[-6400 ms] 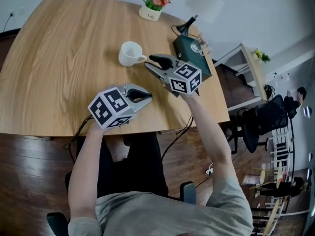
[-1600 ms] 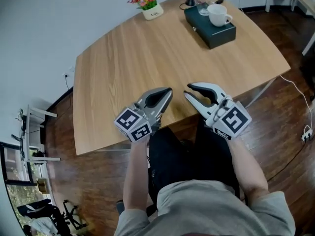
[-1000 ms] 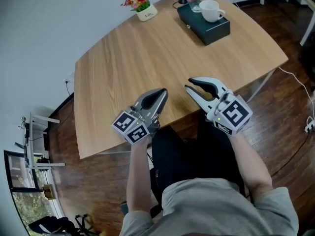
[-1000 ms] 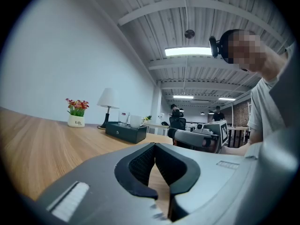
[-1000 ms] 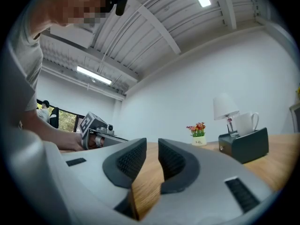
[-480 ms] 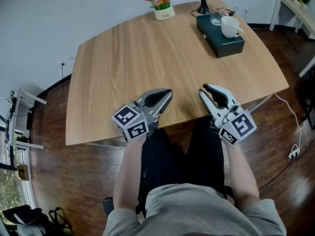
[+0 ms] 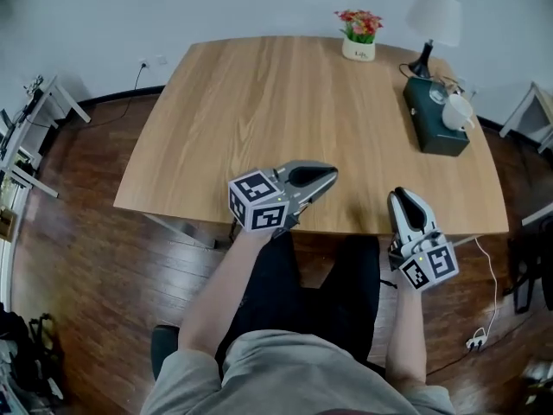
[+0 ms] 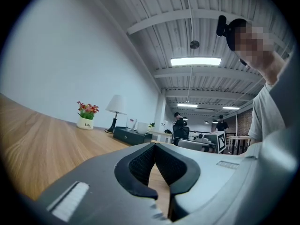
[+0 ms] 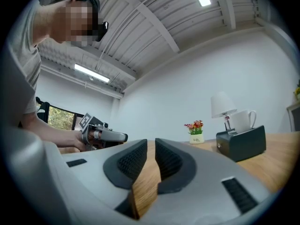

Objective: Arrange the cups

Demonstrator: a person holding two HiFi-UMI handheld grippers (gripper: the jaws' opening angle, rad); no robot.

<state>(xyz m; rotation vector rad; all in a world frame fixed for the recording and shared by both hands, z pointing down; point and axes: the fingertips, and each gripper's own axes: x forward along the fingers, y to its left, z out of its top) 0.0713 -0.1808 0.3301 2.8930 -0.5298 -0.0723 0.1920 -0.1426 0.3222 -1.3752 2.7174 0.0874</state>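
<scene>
Left gripper (image 7: 331,176): jaws closed, empty. Right gripper (image 7: 403,196): jaws just closing, slim gap, nothing between. White cup (image 7: 458,111) atop dark box (image 7: 429,134), far ahead of both jaws.

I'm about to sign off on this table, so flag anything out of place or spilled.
Only the white cup: it stands upright on top of the dark green box at the far right corner of the table, not on the wood itself. Nothing looks spilled or damaged.

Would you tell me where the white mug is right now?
In the head view, the white mug sits atop the dark green box at the far right of the table, near the lamp.
</scene>
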